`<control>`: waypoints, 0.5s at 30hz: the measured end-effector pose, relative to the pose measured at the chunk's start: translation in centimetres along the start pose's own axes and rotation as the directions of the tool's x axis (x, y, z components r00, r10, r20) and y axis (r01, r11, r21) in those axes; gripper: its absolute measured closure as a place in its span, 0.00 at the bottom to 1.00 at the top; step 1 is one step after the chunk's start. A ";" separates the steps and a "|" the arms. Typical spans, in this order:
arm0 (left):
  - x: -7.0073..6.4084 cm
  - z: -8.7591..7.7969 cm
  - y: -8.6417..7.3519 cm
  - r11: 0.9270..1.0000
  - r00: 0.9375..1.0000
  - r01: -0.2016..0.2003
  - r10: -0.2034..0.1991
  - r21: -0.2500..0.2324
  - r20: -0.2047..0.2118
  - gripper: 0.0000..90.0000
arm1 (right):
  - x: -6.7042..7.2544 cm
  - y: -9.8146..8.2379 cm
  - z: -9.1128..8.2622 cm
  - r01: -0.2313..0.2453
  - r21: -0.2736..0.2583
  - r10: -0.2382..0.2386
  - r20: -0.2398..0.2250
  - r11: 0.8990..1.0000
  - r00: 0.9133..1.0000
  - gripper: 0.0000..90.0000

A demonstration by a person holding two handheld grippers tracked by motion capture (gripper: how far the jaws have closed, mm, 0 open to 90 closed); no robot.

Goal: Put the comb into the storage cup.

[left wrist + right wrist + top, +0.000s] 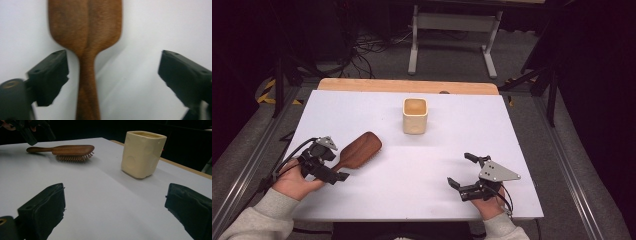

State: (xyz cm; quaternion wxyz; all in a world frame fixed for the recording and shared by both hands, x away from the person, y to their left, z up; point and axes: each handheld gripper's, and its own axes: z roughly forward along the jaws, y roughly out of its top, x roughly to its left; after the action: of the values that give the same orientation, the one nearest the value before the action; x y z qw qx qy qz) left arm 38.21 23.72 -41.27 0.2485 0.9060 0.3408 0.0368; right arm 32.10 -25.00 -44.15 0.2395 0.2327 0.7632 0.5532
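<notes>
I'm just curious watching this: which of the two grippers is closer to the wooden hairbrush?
The left. The left gripper is at the hairbrush handle, its open jaws on either side of it. The right gripper rests well off to the side, open, nothing between its jaws.

This looks like a lab or test room, not a home: the white table [422, 165] sits in a metal rail frame [252, 160] running down the left and right of the frame, on a grey carpeted floor. At upper left, loose black cables [362, 47] sprawl near yellow-black hazard tape [268, 92]; top centre stands a grey desk frame [452, 30] against dark surroundings
</notes>
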 end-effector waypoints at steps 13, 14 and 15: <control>1.0 1.1 -0.2 0.999 0.998 0.028 -0.026 0.041 -0.049 0.00 | 0.0 0.0 -0.1 -0.006 -0.005 0.006 -0.002 1.000 1.000 0.03; 1.0 1.2 -0.2 0.999 0.998 0.033 -0.030 0.040 -0.055 0.00 | 0.0 0.0 -0.1 -0.006 -0.004 0.006 -0.002 1.000 1.000 0.03; 1.0 1.2 -0.2 0.999 0.998 0.034 -0.032 0.041 -0.061 0.00 | 0.0 0.0 -0.1 -0.006 -0.004 0.006 -0.002 1.000 1.000 0.03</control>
State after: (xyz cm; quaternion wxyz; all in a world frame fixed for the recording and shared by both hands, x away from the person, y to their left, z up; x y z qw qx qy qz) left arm 39.18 23.99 -42.54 0.2195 0.9038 0.3637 0.0528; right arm 32.09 -25.07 -44.16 0.2376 0.2339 0.7617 0.5557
